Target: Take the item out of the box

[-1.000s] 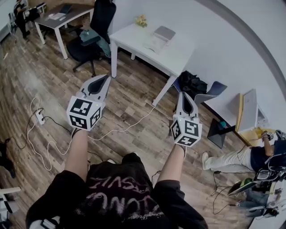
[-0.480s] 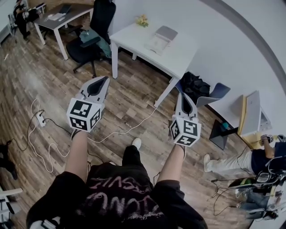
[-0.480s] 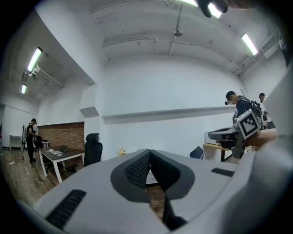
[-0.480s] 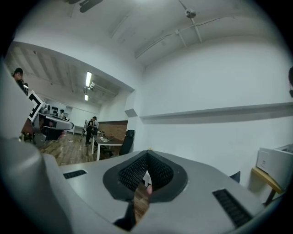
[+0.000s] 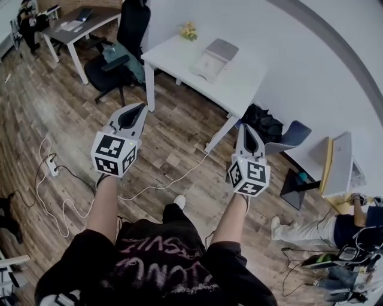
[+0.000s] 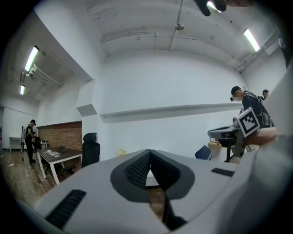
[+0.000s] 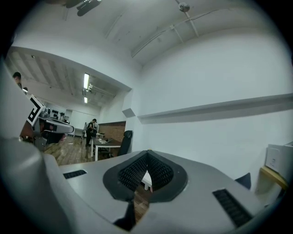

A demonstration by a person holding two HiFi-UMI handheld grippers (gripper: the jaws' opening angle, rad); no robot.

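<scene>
A flat box lies mid-surface on the white surface – contents too small to tell – with a yellow thing near the far edge. Left tongs and right tongs, pressed together and empty, hang well apart from it over the wooden floor; an office chair stands beside the surface's left edge

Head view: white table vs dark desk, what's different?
Top: the white table has a white one, the dark desk a grey-brown one.
Load: the white table carries a box and a small yellow thing; the dark desk a laptop and papers.
Place: the white table stands against the wall; the dark desk lies farther left, past the office chair.
Both are rectangular and stand on the wood floor.
</scene>
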